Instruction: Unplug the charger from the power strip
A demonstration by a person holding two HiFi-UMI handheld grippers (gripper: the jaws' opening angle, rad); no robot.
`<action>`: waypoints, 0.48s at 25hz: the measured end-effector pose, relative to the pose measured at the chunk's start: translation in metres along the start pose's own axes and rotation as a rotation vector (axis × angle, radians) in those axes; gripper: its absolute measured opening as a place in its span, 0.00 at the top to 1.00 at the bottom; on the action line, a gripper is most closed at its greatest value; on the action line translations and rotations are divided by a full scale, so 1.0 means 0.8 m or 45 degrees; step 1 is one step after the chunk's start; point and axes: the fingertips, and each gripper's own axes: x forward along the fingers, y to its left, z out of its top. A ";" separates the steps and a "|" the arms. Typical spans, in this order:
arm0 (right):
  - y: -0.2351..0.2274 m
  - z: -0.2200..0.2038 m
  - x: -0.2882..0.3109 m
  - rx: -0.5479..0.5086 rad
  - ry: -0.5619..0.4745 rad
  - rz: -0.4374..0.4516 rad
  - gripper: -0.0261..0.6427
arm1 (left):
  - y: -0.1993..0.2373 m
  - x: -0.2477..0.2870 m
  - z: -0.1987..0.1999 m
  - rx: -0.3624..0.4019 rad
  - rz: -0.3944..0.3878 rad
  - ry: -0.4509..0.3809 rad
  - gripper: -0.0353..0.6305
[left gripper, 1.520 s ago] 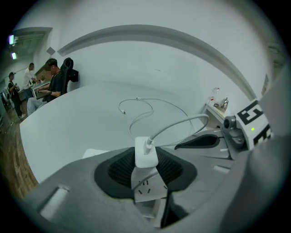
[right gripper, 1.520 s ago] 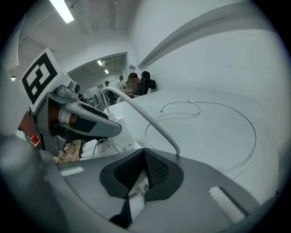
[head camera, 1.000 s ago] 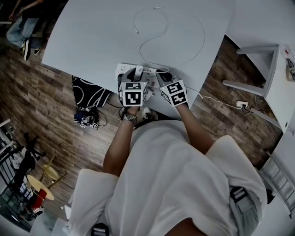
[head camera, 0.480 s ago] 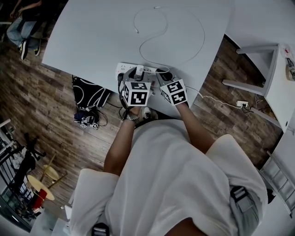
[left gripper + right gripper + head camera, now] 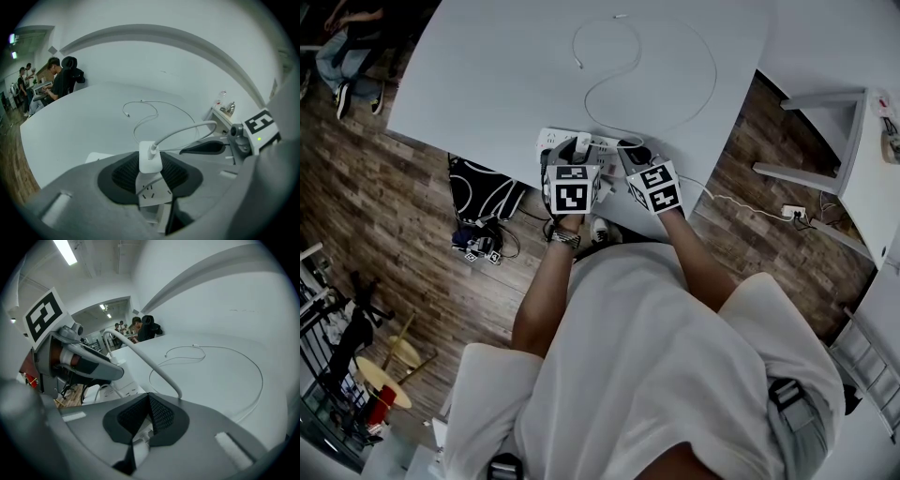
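A white power strip [image 5: 551, 141] lies at the near edge of the white table [image 5: 487, 75]. A white charger [image 5: 150, 158] stands plugged into the strip [image 5: 151, 193], and its cable [image 5: 187, 129] runs off in loops across the table [image 5: 609, 75]. My left gripper [image 5: 151, 168] is shut on the charger, one dark pad on each side of it. Just to its right, my right gripper [image 5: 149, 405] is shut with its tips meeting over the strip [image 5: 140, 439]. In the head view both grippers [image 5: 578, 150] [image 5: 630, 150] sit side by side over the strip.
The table edge runs right under the grippers, with wood floor below. A black bag [image 5: 483, 192] lies on the floor at the left, and a floor socket with a cord [image 5: 792, 214] at the right. A white shelf [image 5: 853, 169] stands at the right. People sit beyond the table's far left [image 5: 61, 79].
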 end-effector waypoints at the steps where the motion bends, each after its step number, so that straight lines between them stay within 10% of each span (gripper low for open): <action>1: 0.001 0.001 0.000 0.001 0.000 0.000 0.96 | 0.001 -0.001 0.000 -0.010 -0.006 -0.006 0.73; 12: 0.000 0.000 0.001 -0.012 -0.005 -0.014 0.96 | -0.001 0.001 0.001 0.106 0.038 -0.008 0.74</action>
